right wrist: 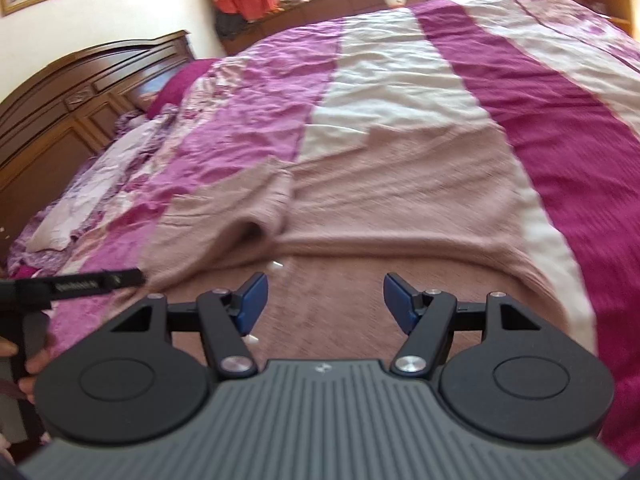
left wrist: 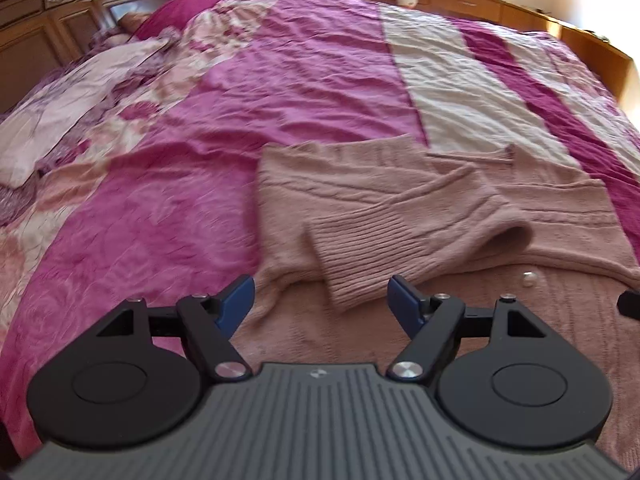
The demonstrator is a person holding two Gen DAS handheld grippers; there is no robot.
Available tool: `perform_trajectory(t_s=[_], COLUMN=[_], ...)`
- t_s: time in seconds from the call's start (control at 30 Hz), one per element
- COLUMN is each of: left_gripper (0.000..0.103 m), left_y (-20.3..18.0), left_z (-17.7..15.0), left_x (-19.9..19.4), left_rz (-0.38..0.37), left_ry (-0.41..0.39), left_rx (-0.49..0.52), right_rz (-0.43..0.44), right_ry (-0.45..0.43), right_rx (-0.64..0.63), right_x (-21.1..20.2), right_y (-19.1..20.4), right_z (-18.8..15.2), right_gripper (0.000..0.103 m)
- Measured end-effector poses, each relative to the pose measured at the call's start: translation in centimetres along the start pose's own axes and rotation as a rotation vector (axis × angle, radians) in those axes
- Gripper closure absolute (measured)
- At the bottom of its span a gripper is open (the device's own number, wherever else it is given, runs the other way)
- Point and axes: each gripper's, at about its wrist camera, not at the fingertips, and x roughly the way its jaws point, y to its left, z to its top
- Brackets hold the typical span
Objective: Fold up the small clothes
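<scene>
Hovering released: left gripper [left wrist: 321, 300] and right gripper [right wrist: 325, 300] over dusty-pink ribbed knit sweater [left wrist: 400, 208]; folded-in sleeve [left wrist: 384, 244] likely slips loose if body gets dragged.

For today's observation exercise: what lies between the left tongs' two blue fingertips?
In the left wrist view, the ribbed sleeve cuff of the pink sweater lies between the open left tongs.
</scene>
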Motion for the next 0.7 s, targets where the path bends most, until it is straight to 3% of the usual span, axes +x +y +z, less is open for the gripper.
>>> perform_trajectory(t_s=[0.33, 0.7], left_gripper=[0.024, 0.024], left_y=[2.6, 5.5], left_z=[-1.1, -2.0], left_x=[0.7, 0.6], left_rz=[0.084, 0.138], left_ry=[0.044, 0.048], left_rx=[-0.050, -0.110], right_rz=[0.132, 0.250], right_ry=[0.014, 0.081], right_rx=[-0.138, -0.275], right_x=[3.6, 9.0], right_y=[6.5, 13.3], right_z=[1.8, 1.3], right_gripper=[0.036, 0.036])
